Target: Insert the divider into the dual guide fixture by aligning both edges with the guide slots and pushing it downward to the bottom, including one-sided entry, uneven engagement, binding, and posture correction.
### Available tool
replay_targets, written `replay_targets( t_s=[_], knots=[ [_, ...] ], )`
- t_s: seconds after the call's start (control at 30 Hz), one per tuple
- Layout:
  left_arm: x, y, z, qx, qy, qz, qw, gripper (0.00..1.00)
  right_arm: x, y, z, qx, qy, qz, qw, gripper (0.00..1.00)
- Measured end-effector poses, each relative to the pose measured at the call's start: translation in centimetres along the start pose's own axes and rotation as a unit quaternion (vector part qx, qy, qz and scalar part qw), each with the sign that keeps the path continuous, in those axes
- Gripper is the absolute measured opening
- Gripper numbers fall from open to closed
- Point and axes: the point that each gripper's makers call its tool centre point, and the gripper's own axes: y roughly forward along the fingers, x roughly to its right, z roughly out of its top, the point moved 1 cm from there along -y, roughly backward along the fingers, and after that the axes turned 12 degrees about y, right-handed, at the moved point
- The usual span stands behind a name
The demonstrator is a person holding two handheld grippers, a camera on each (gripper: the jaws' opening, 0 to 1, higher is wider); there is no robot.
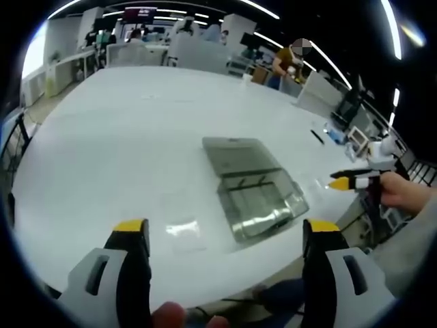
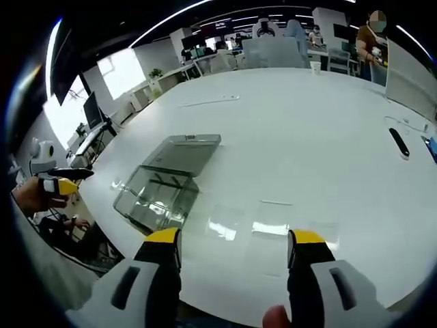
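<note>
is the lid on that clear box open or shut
Open. The clear box has its lid swung back and lying flat on the white table, so the inside shows from above.

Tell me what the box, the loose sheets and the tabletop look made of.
Box: clear, glossy plastic by the look; the table shows through its walls. Flat sheets: transparent plastic, likely, nearly invisible except for their glare. Table: white, smooth, slightly shiny surface, perhaps laminate; the core cannot be told.
</note>
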Motion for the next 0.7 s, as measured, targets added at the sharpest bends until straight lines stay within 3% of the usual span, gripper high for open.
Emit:
replay_targets(
  t_s=[0.7],
  knots=[
    [1.0, 0.7, 0.6, -0.002, 0.016, -0.021, 0.9997, 0.89, 1.7, 1.3, -0.6, -0.024, 0.008, -0.022, 0.9994, 0.49]
  ],
)
